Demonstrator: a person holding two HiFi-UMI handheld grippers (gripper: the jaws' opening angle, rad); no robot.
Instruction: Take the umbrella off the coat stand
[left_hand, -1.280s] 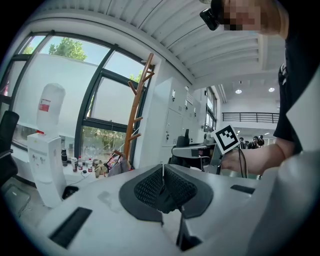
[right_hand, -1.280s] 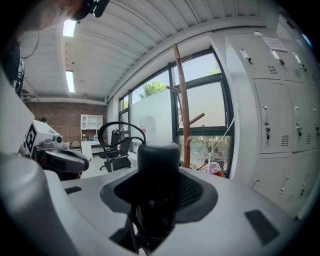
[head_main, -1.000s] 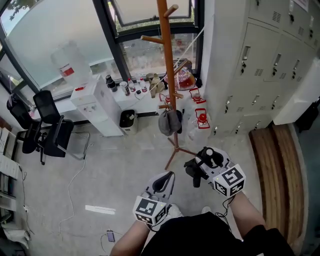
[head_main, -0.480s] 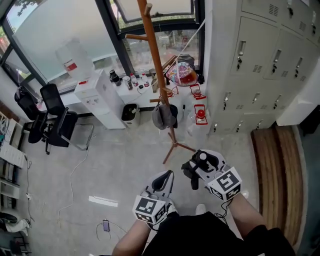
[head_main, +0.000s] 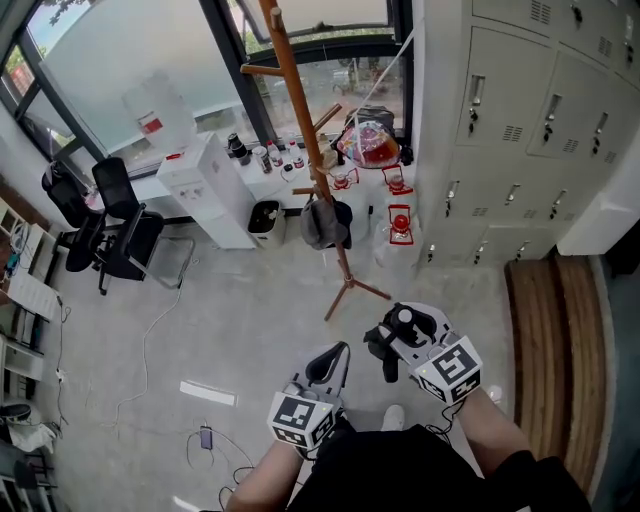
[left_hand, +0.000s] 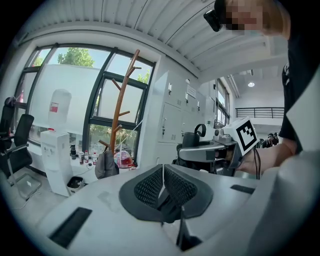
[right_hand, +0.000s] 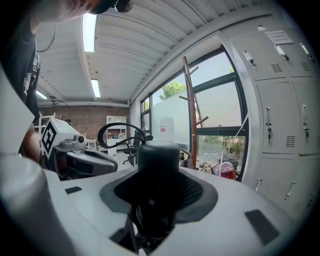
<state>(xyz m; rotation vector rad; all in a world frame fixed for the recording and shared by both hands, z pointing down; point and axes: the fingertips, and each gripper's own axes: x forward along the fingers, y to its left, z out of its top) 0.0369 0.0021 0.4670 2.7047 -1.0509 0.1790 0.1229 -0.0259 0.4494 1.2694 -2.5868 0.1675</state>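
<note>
The wooden coat stand (head_main: 312, 160) rises by the window, with a grey bag (head_main: 322, 224) hanging on a low peg. It also shows as the coat stand (left_hand: 118, 120) and the coat stand (right_hand: 192, 112) in the two gripper views. My right gripper (head_main: 398, 336) is shut on a black folded umbrella (head_main: 388, 354), well short of the stand. In the right gripper view the umbrella (right_hand: 159, 162) stands as a dark cylinder between the jaws, its strap looped to the left. My left gripper (head_main: 338, 351) is shut and holds nothing, pads (left_hand: 150, 187) pressed together.
A white water dispenser (head_main: 207, 187) and a small bin (head_main: 265, 220) stand left of the stand. Black office chairs (head_main: 112, 228) sit at the far left. Grey lockers (head_main: 520, 120) line the right wall above a wooden platform (head_main: 555, 335). A cable and phone (head_main: 205, 437) lie on the floor.
In the head view the coat stand has slid left and a little farther off, and more floor shows at the left. Both grippers keep their pose, the umbrella still in the right one.
</note>
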